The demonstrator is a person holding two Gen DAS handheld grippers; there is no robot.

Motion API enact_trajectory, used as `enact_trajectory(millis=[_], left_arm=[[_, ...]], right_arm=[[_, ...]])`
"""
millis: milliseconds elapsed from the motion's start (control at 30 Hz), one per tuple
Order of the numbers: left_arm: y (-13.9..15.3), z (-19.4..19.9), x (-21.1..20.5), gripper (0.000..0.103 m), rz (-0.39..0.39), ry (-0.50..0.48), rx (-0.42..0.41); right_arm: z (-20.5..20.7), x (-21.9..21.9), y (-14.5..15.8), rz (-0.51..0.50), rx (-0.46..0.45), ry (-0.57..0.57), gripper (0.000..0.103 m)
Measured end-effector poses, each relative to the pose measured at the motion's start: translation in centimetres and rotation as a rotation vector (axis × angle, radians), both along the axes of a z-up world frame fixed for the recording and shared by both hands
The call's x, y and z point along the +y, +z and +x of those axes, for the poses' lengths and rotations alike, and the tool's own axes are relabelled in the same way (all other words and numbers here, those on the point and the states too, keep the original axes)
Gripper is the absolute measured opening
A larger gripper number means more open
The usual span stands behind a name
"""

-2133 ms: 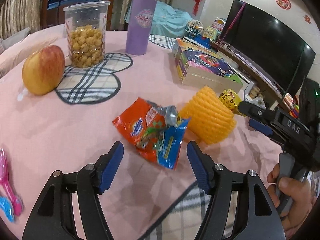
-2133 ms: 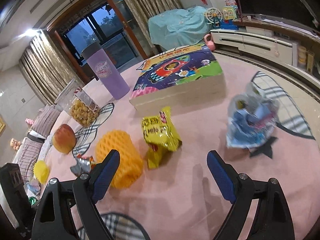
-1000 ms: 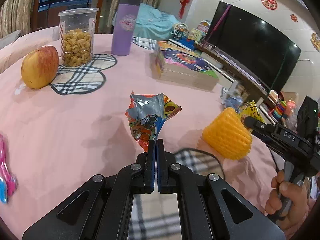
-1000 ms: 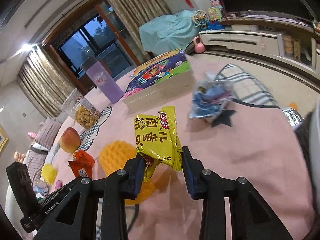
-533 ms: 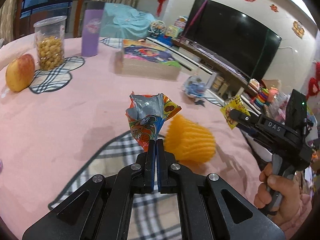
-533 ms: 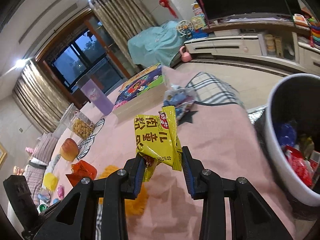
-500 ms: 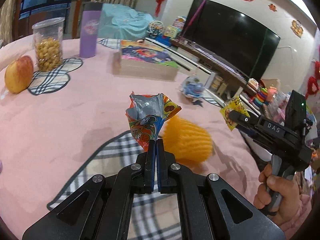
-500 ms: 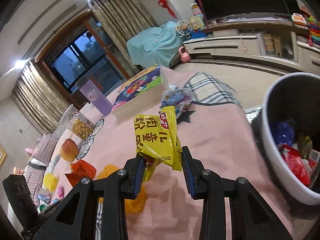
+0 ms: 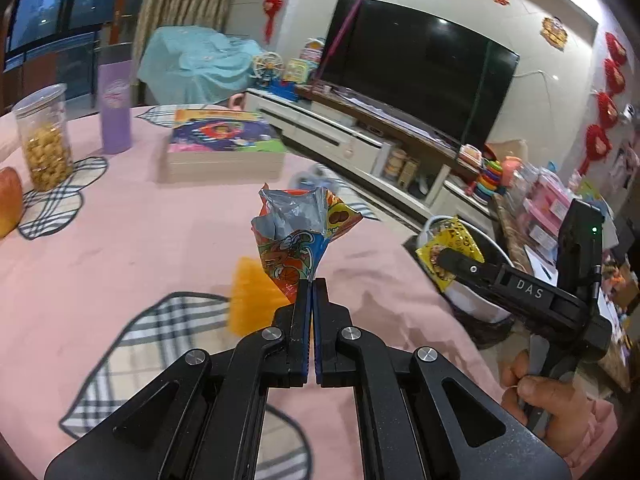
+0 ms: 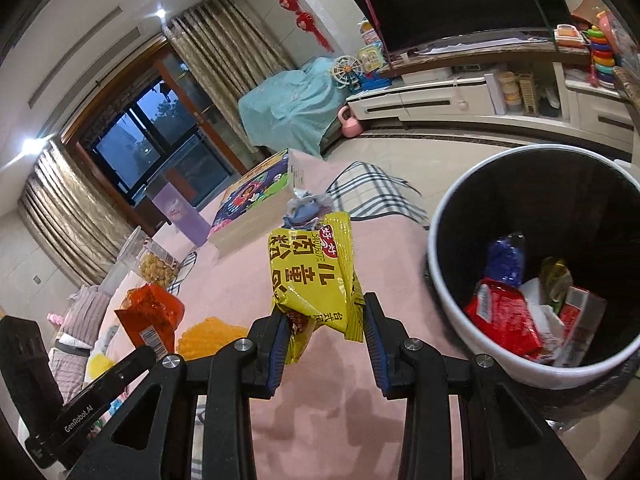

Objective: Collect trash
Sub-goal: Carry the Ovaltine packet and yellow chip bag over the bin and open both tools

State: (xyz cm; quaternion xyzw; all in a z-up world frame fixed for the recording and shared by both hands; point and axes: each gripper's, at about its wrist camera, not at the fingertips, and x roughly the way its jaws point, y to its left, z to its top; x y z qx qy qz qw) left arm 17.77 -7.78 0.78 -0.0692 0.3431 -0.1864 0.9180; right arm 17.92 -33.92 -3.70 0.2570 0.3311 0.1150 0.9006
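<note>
My left gripper (image 9: 311, 286) is shut on an orange and blue snack wrapper (image 9: 301, 237) and holds it above the pink table (image 9: 120, 240). My right gripper (image 10: 324, 320) is shut on a yellow snack packet (image 10: 316, 272), held near the table's edge just left of a white trash bin (image 10: 448, 280) with a black liner and several wrappers inside. The right gripper with its yellow packet (image 9: 448, 248) also shows in the left wrist view, in front of the bin (image 9: 476, 304). The left gripper's orange wrapper (image 10: 148, 316) shows in the right wrist view.
On the table lie an orange foam fruit net (image 9: 256, 300), a blue crumpled wrapper (image 10: 304, 208), a boxed game (image 9: 224, 148), a purple cup (image 9: 116, 120), a snack jar (image 9: 44, 140) and checked mats (image 9: 160, 344). A TV (image 9: 420, 64) and cabinet stand beyond.
Both grippers have carried their wrappers rightward towards the table edge. The trash bin is now larger and closer in the right wrist view, and it has come into the left wrist view.
</note>
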Motion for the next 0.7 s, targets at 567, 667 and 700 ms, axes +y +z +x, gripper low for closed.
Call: enact_trajectory(millis=[567, 667, 700], left_arm=[[-0.8, -0.6, -9.5, 0.001, 0.066, -0.180, 0.025], [-0.8, -0.6, -10.9, 0.001, 0.080, -0.199, 0.025], [-0.8, -0.6, -11.3, 0.001, 0.083, -0.203, 0.025]], right_arm=[[-3.1, -6.4, 0.4, -0.012, -0.001, -0.101, 0.035], [-3.4, -7.4, 0.3, -0.013, 0.000, -0.116, 0.035], [-3.5, -7.8, 0.3, -0.011, 0.001, -0.121, 0.035]])
